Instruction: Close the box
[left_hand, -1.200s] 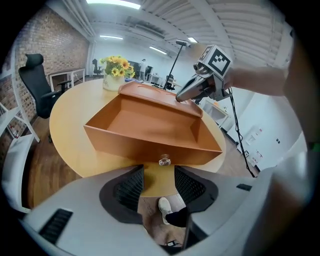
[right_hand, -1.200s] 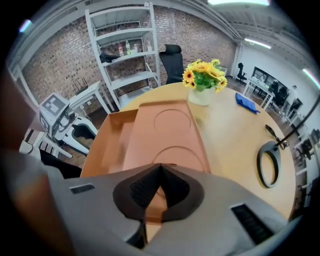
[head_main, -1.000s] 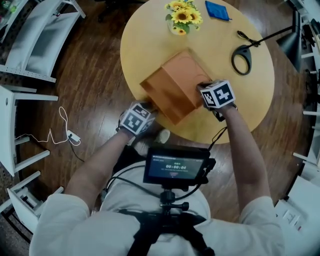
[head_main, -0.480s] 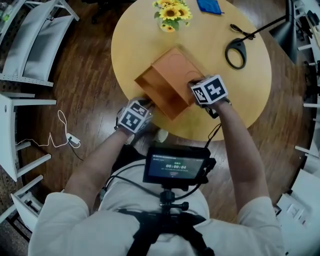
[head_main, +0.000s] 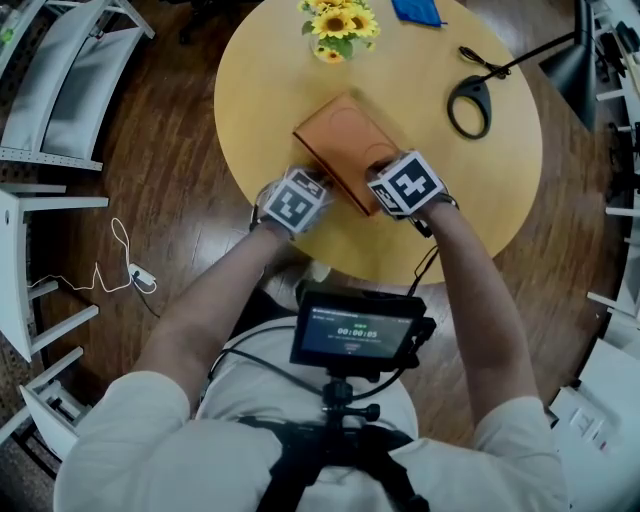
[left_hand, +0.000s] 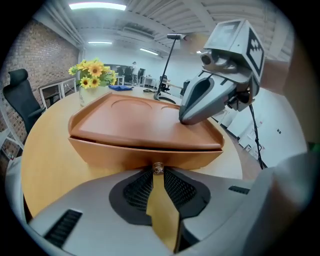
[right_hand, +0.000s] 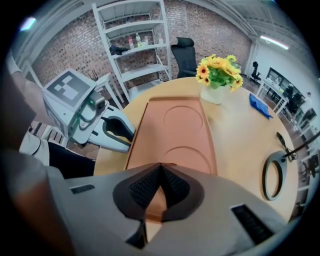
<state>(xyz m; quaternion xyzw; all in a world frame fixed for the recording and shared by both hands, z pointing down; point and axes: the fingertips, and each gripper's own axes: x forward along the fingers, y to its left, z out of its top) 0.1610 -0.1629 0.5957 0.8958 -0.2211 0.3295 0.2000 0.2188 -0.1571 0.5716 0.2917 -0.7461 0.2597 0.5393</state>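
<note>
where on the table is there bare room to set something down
Widest bare patch: table between box, lamp base and right rim. Smaller one along the left rim between sunflowers and box. Crowded at the near edge, where left gripper and right gripper meet the box.

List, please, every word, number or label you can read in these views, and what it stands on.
"00:00:05": timer on the screen, last digit faint.
The smaller line above it on the screen: too small to read.
The marker cubes: black-and-white squares only, no letters.
The box: no print visible.
</note>
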